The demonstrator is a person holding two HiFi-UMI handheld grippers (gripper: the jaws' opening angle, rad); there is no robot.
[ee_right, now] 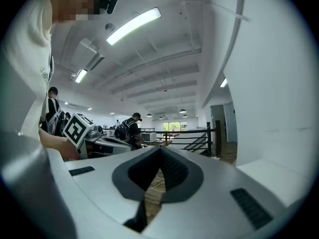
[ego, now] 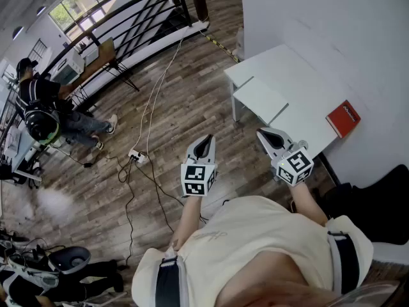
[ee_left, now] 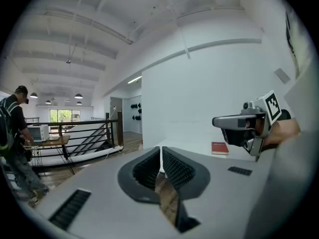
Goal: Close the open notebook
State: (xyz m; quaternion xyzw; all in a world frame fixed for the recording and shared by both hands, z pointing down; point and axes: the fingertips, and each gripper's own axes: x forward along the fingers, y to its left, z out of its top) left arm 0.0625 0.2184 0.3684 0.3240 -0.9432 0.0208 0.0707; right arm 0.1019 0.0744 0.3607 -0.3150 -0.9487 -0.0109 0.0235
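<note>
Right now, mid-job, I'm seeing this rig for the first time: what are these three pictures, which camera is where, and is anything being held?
There is no robot arm here. A person stands holding a two-jaw tool in each hand. The head view looks steeply down from their head and shows the left gripper and the right gripper held out in front. The other two views come from a camera riding on each gripper, looking along its jaws. Both pairs of jaws are together with nothing between them. The marker cubes are part of the grippers. Ahead stands a white table with a red notebook lying on it; from here it looks closed. Another person stands far off by the railing.
</note>
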